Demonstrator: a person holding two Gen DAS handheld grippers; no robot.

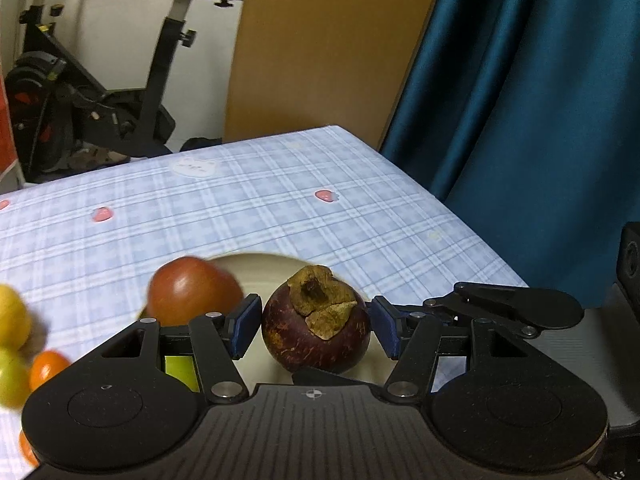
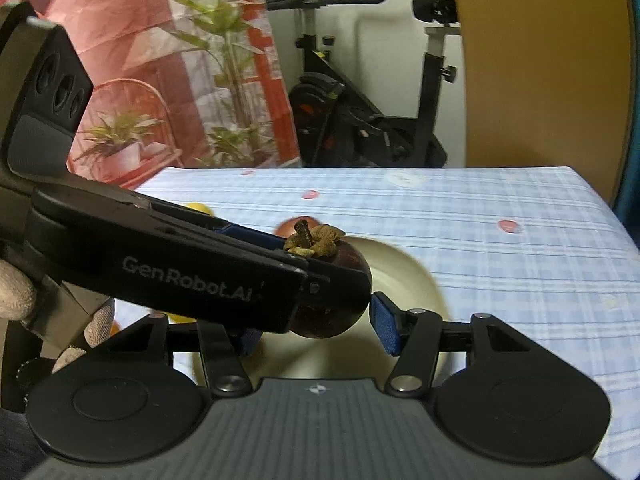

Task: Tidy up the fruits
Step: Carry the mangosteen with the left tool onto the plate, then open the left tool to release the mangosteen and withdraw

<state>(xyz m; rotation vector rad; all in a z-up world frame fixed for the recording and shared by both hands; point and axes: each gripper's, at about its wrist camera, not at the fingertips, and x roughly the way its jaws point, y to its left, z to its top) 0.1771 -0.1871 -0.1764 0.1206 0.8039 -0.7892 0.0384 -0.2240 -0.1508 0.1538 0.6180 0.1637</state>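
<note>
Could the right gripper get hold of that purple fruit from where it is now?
Probably not yet. The left gripper already brackets the mangosteen above the plate, and in the right wrist view its body crosses in front of the open right gripper.

Soft, even indoor light, moderately bright, with no hard glare. On the worktop the fruits cast only faint shadows. The tomato and the small fruits at the left edge are smeared by motion blur. Fisheye distortion bends the exercise bike and the blue curtain near the edges.
</note>
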